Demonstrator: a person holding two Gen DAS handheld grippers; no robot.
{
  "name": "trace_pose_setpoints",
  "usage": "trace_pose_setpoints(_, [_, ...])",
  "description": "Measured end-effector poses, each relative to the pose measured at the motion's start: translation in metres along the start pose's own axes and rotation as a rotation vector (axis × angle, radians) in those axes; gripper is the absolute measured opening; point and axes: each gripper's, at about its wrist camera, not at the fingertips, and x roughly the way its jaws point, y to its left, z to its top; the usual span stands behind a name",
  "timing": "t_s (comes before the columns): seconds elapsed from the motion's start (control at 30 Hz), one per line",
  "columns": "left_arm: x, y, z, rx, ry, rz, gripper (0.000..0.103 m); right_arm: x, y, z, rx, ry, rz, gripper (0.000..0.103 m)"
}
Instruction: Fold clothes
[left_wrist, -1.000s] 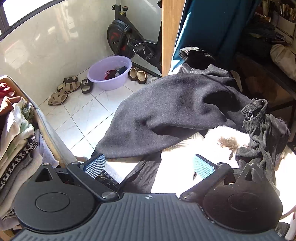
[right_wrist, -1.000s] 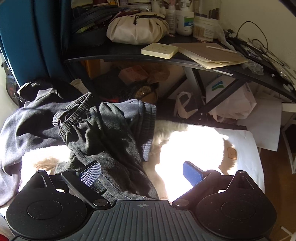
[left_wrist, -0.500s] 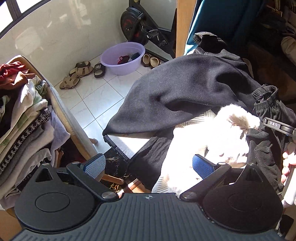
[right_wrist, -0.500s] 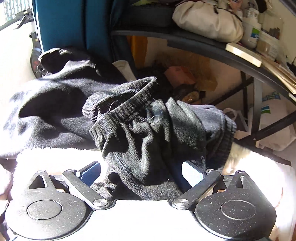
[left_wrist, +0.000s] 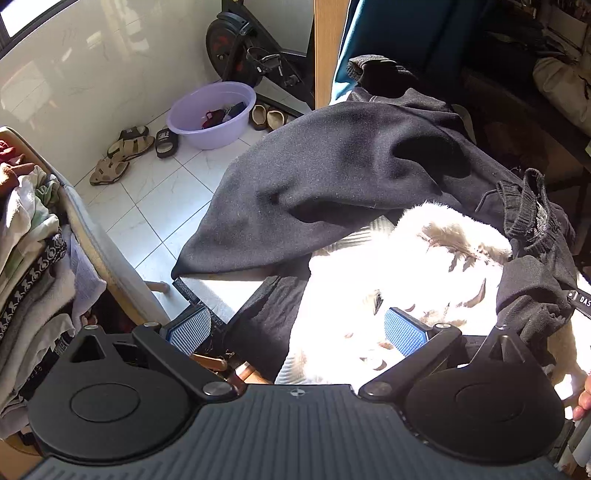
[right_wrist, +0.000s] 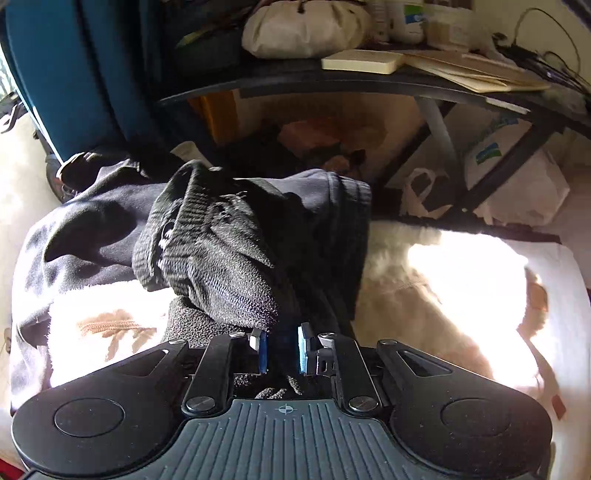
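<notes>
The right gripper (right_wrist: 281, 347) is clamped on the crumpled dark knit garment (right_wrist: 236, 254), which rises ahead of it over the white fleece blanket (left_wrist: 417, 258); the left gripper (left_wrist: 299, 328), spread wide and empty, sits leftward, farther off

Purple basin (left_wrist: 211, 114), sandals (left_wrist: 125, 149) on tiles; cluttered black desk (right_wrist: 369, 83).
</notes>
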Motion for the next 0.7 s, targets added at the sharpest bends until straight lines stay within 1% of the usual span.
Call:
trace_pose_setpoints(0.1, [0.003, -0.016, 0.0, 0.05, 0.012, -0.036, 0.102, -0.022, -0.046, -0.023, 0.13, 0.05, -0.061, 0.013])
trace_pose_setpoints(0.23, [0.004, -0.038, 0.0, 0.119, 0.018, -0.074, 0.102, -0.036, -0.104, -0.073, 0.29, 0.165, -0.184, 0.011])
trace_pose_setpoints(0.33, [0.002, -0.054, 0.0, 0.174, 0.017, -0.097, 0.102, -0.044, -0.137, -0.105, 0.394, 0.235, -0.282, 0.009])
trace_pose_setpoints(0.37, [0.002, -0.06, -0.001, 0.194, 0.016, -0.102, 0.102, -0.048, -0.143, -0.111, 0.403, 0.237, -0.304, 0.01])
trace_pose_setpoints(0.4, [0.002, -0.064, 0.0, 0.207, 0.016, -0.104, 0.102, -0.053, -0.147, -0.115, 0.398, 0.231, -0.321, 0.014])
trace_pose_setpoints(0.43, [0.001, -0.069, -0.001, 0.223, 0.017, -0.109, 0.102, -0.057, -0.149, -0.116, 0.389, 0.217, -0.332, 0.022])
trace_pose_setpoints(0.47, [0.001, -0.074, -0.001, 0.239, 0.018, -0.114, 0.102, -0.061, -0.151, -0.117, 0.381, 0.201, -0.342, 0.026])
trace_pose_setpoints(0.53, [0.001, -0.081, -0.002, 0.262, 0.018, -0.118, 0.102, -0.07, -0.155, -0.115, 0.378, 0.141, -0.342, 0.04])
trace_pose_setpoints(0.57, [0.0, -0.086, -0.003, 0.275, 0.018, -0.12, 0.102, -0.073, -0.159, -0.11, 0.385, 0.11, -0.337, 0.045])
trace_pose_setpoints(0.6, [-0.001, -0.091, -0.004, 0.292, 0.017, -0.12, 0.102, -0.075, -0.163, -0.105, 0.395, 0.086, -0.335, 0.054])
trace_pose_setpoints(0.63, [-0.002, -0.094, -0.004, 0.304, 0.015, -0.12, 0.102, -0.076, -0.167, -0.1, 0.405, 0.063, -0.336, 0.057])
trace_pose_setpoints(0.67, [-0.003, -0.097, -0.005, 0.315, 0.014, -0.121, 0.102, -0.075, -0.172, -0.094, 0.415, 0.043, -0.341, 0.058])
trace_pose_setpoints(0.7, [-0.004, -0.099, -0.005, 0.323, 0.012, -0.121, 0.102, -0.074, -0.177, -0.088, 0.422, 0.024, -0.347, 0.061])
